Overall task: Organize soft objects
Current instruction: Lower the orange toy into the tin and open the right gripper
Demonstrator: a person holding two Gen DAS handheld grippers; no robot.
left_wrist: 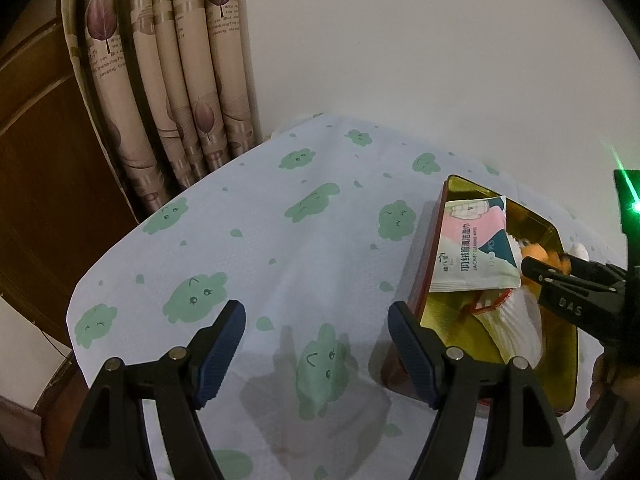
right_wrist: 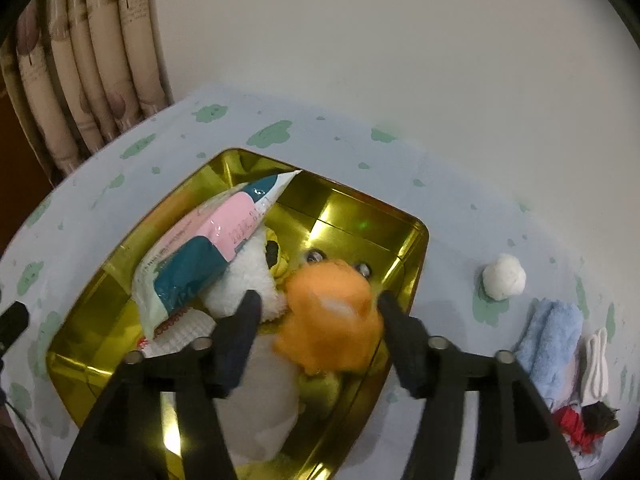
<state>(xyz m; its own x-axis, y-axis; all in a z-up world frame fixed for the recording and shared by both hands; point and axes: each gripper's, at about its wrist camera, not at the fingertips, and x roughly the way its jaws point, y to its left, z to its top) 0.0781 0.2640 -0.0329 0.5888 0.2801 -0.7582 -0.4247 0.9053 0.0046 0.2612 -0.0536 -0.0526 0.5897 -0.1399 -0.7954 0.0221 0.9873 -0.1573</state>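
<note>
left gripper (left_wrist: pixel 316 354) hovers over the tablecloth (left_wrist: pixel 260 248), jaws wide apart, nothing between them. gold tin (left_wrist: pixel 560 380) lies just right of it, holding a wipes packet (left_wrist: pixel 472 248) propped on the left wall and a white cloth (left_wrist: pixel 516 328) beneath. right gripper (left_wrist: pixel 536 268) reaches into the tin at an orange plush (left_wrist: pixel 538 254); its grip cannot be judged. curtain (left_wrist: pixel 168 80) hangs behind.

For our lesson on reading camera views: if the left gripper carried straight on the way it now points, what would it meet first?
Probably the pale blue tablecloth with green cloud prints. The left gripper has open, empty jaws, and only bare cloth lies ahead of them. The gold metal tin sits off to its right, though depth is uncertain.
</note>
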